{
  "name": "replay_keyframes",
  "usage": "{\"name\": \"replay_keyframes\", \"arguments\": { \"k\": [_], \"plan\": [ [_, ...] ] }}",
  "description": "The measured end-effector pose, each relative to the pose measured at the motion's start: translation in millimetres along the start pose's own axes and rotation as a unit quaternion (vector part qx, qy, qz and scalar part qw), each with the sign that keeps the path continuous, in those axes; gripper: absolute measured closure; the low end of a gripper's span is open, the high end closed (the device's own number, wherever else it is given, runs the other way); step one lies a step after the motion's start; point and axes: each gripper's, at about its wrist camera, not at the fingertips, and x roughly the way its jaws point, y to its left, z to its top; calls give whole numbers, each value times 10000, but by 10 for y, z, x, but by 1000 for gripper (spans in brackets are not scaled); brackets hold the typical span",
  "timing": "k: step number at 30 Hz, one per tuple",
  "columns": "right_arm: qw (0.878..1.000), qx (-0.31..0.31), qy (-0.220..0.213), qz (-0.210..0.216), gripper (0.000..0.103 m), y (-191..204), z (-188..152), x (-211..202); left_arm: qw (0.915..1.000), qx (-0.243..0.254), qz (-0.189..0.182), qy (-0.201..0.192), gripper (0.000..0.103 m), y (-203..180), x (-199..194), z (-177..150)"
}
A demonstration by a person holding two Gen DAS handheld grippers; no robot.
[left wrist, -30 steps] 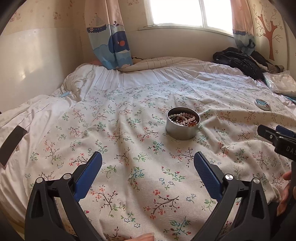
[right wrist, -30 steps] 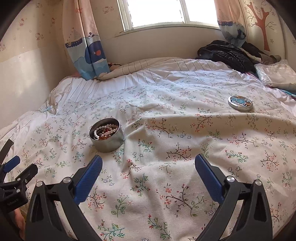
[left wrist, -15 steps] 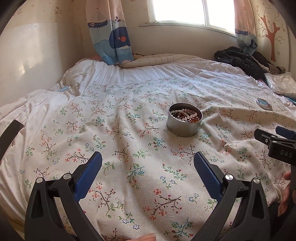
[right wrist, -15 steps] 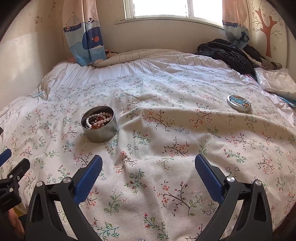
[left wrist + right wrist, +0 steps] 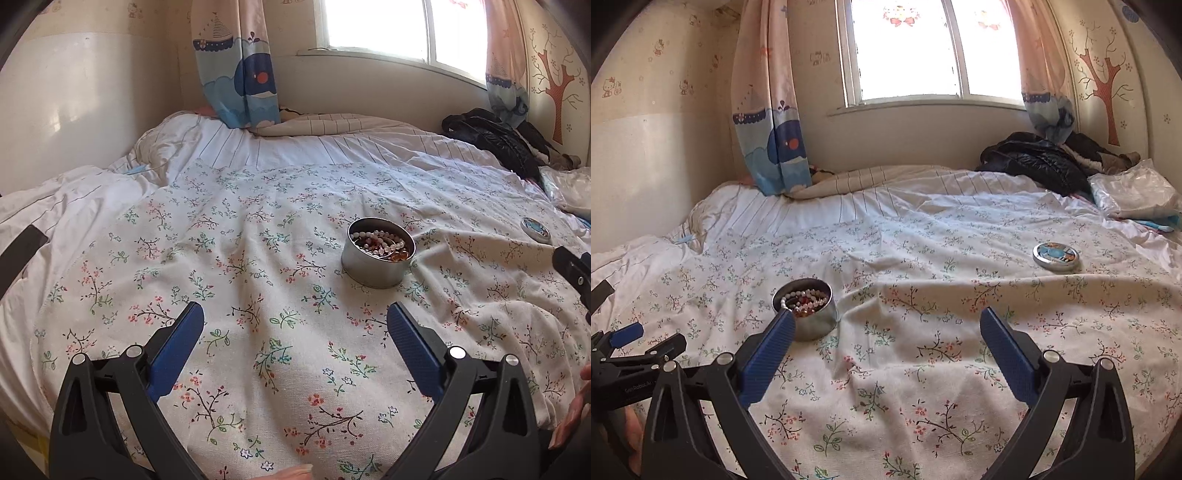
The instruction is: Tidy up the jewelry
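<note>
1. Nearest in both views are the tools themselves. The left gripper (image 5: 295, 319) is spread wide and holds nothing; the right gripper (image 5: 888, 326) is likewise spread and empty. Both hover low over the floral bedspread (image 5: 258, 258).

2. Just beyond sits the round metal tin (image 5: 378, 254), upright on the cloth and uncovered, with bead bracelets (image 5: 384, 242) piled inside. In the right wrist view the tin (image 5: 809, 310) lies just past the left finger of that gripper, partly overlapped by its tip.

3. Farther off to the right, well apart from the tin, lies its likely lid (image 5: 1055, 256), flat, picture side up.

4. With the beads already in, the step in hand is probably closing the tin. I would send the right gripper to the lid, since it lies on that side.

5. The lid is thin and rests on soft, creased fabric. Come in low and take it across its edges, pressing slightly into the cloth so the fingers get under the rim.

6. The left gripper can steady the tin wall, as the bed gives and the tin may tip.

7. Check that no bead strand hangs over the rim before seating the lid.
</note>
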Motion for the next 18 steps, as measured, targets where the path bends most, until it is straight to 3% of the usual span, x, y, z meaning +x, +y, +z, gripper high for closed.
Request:
{"name": "replay_keyframes", "arguments": {
  "k": [4,18],
  "plan": [
    [9996,33,293,-41,7,-4,-41,99,9997,230,90,-56,8,-97,-12,-16],
    [9989,189,430,-69,7,-75,-52,150,9992,371,107,-50,8,-133,-14,-16]
  ]
}}
